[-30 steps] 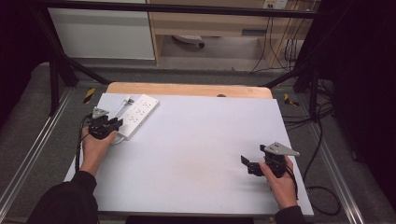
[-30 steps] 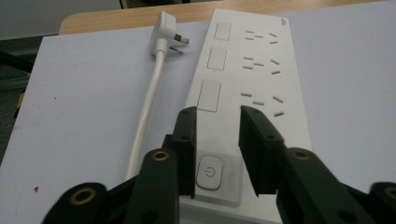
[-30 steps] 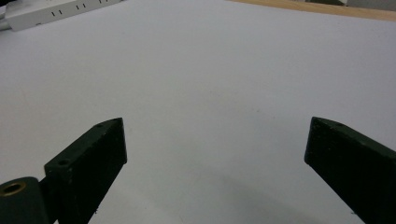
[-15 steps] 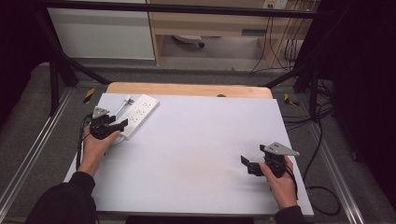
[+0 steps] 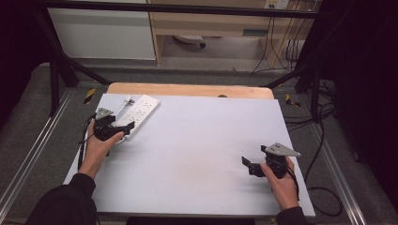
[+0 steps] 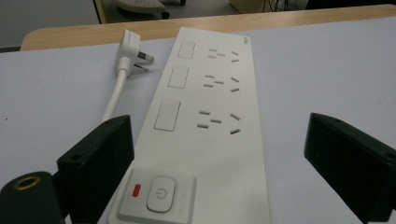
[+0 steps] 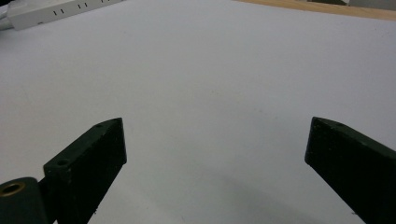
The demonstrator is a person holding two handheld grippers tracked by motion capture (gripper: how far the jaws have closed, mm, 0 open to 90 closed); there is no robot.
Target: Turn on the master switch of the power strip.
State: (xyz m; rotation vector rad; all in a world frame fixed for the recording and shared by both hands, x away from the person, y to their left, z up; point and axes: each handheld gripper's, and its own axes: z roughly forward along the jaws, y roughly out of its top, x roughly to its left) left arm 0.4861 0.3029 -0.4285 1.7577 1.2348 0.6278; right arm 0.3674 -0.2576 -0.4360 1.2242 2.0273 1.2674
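The left gripper (image 6: 219, 154) has just been opened wide; the power strip (image 6: 210, 116), at ten o'clock on the table (image 5: 197, 154), lies between its jaws, apparently released; the right gripper (image 7: 215, 158) is held open, empty.

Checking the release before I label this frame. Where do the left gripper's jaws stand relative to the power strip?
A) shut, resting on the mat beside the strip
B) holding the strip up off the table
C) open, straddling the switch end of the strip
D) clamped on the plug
C: in the left gripper view the left gripper has both jaws wide apart either side of the power strip, whose switch end lies between them on the mat.
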